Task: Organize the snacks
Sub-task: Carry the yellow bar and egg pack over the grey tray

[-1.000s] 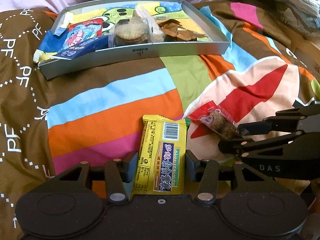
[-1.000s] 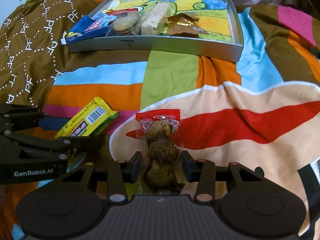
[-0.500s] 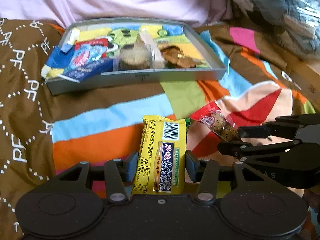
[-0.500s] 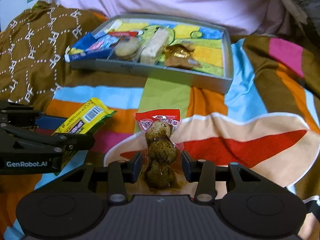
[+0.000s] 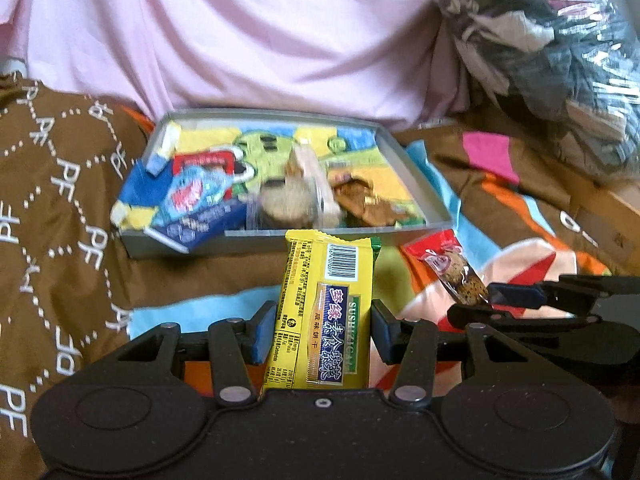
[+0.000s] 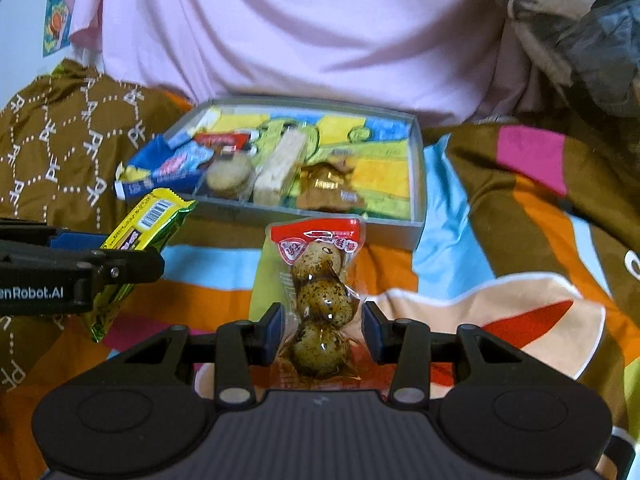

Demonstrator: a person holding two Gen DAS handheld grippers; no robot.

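holding its catch off the bed, the left tool (image 5: 324, 330) is part closed with its blue pads against the sides of the flat yellow foil biscuit packet (image 5: 326, 312), which stands lengthwise out of the jaws, barcode end forward. the right tool (image 6: 322, 328) is likewise part closed around the clear plastic pouch of speckled quail eggs with a red top (image 6: 320, 304); the film at the lowest egg sits between its pads, though whether both pads press it is hard to tell. against the views from a second earlier, both packets have come up off the striped, many-coloured bedspread (image 6: 500, 300) and the grey rectangular tray (image 6: 416, 184) ahead now sits higher in each view, with more of the pink sheet (image 5: 260, 40) behind it showing. that suggests the pick-up is done and the carry to the tray is under way. both tools point forward and somewhat downward, side by side, the left one's packet just beside the right one's pouch. the tray already holds a blue wrapper, round biscuits and a pale bar; its right part looks barest.
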